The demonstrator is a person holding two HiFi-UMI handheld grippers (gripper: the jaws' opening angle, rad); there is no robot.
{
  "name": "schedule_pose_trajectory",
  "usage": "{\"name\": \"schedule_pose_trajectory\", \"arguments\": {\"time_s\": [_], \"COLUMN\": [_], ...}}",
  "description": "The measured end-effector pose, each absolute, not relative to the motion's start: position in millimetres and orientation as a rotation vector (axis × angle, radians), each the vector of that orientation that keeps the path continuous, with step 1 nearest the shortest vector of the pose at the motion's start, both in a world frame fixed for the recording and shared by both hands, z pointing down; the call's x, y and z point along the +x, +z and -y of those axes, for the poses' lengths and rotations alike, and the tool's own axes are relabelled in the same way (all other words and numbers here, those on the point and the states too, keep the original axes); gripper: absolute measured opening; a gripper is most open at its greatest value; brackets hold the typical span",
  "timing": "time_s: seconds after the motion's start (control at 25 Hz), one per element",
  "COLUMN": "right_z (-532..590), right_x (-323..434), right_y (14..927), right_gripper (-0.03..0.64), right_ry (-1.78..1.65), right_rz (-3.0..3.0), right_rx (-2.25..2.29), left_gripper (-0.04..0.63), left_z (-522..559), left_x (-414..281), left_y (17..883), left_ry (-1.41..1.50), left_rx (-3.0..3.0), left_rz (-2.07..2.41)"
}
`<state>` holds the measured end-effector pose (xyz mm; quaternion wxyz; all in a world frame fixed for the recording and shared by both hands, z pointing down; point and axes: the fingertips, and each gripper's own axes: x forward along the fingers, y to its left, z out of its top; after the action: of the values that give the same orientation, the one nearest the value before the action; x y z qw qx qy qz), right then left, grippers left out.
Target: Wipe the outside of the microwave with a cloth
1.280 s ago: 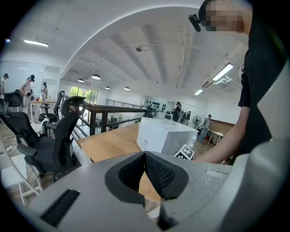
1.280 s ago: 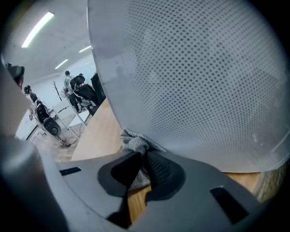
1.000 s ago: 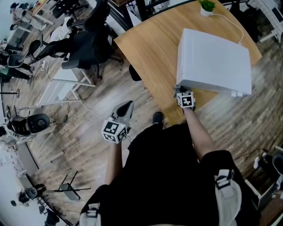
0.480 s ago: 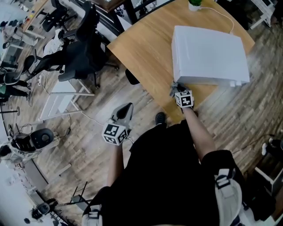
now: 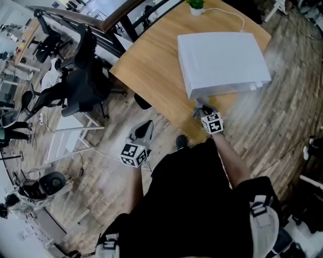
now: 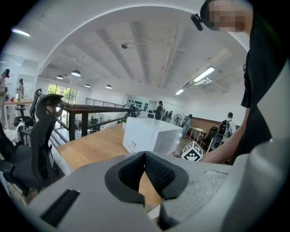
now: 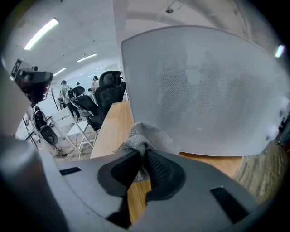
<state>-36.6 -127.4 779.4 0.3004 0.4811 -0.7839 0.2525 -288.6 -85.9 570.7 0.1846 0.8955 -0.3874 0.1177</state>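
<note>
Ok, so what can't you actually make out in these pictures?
- Head view: the cloth against the microwave is motion-blurred and partly under the right gripper; contact unclear.
- Left gripper view: the print on the microwave's side is too small to read.
- Head view: the plant is cut off by the top edge.

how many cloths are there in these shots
1: a grey cloth, pinched in the right gripper, at the microwave's near bottom edge on the table. The left gripper is shut on nothing. Any cloth behind the microwave would be hidden.

Grey cloth (image 7: 147, 138) (bunched) against white microwave (image 5: 222, 60).
</note>
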Motion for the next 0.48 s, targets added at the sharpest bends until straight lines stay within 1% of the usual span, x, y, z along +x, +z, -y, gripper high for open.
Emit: {"name": "schedule_pose_trajectory", "arguments": {"time_s": [0.16, 0.36, 0.48], "right_z": [116, 109, 99], "right_x": [-12, 27, 42], "right_y": [759, 728, 716], "right_gripper": [0.037, 0.037, 0.037], "right_ry": [0.611, 0.583, 0.55], "right_rz": [2.108, 2.133, 2.206], "right_rx": [1.32, 1.401, 1.356], "left_gripper": [0.002, 0.002, 0.002], "left_z": [92, 92, 92], "left_x": [-269, -227, -208], "left_y": [567, 557, 552], "left_ry": [0.322, 0.355, 0.367], "left_rx": [2.553, 2.605, 2.622], "left_rz": [1.068, 0.983, 0.966]}}
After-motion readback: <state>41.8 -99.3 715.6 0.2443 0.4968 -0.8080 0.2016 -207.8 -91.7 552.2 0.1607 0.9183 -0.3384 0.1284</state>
